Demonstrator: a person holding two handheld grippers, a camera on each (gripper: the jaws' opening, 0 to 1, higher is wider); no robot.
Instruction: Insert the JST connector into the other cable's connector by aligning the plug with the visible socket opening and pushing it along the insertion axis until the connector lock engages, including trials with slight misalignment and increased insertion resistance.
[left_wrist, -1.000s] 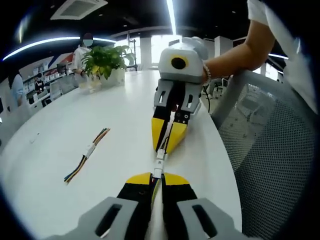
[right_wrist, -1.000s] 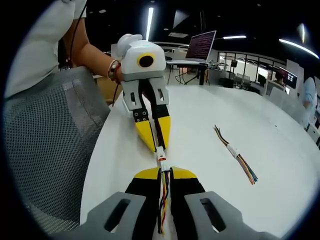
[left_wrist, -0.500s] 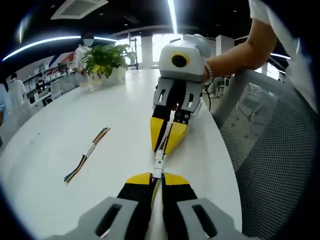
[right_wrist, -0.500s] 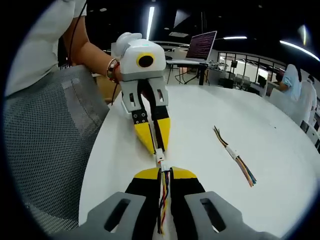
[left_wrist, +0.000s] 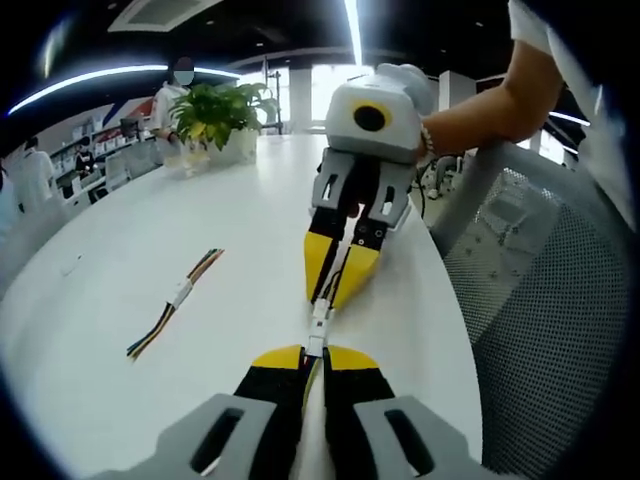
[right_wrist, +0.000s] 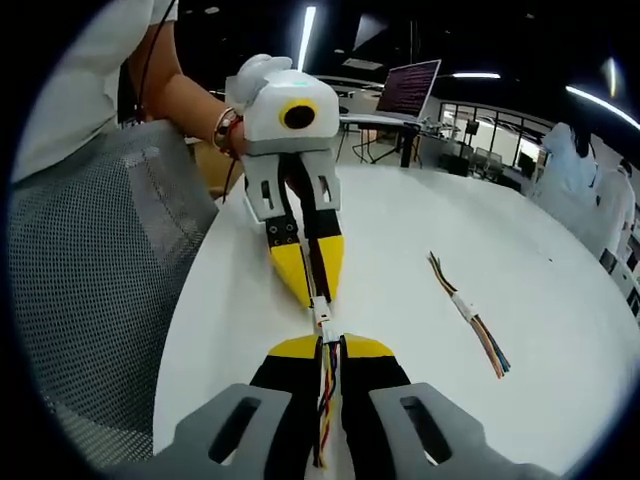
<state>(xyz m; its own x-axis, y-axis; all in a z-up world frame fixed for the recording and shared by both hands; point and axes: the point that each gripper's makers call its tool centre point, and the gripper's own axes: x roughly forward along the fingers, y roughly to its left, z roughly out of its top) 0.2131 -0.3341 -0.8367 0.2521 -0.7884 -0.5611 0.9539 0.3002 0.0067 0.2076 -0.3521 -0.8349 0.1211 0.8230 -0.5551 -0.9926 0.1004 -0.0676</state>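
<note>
Both grippers met tip to tip above the worktop (left_wrist: 120, 270). The left gripper (left_wrist: 310, 357) pinched one cable, the right gripper (right_wrist: 330, 347) the other, and the white connectors (left_wrist: 318, 322) sat touching between the jaws. They looked mated or nearly so; whether the lock had caught was too small to tell. A spare cable (right_wrist: 470, 312) lay well aside.

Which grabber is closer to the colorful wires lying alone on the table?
About equal. The left gripper and right gripper meet tip to tip, each shut on its own connector cable, and the spare wire bundle lies off to one side of that meeting point, apart from both.
</note>
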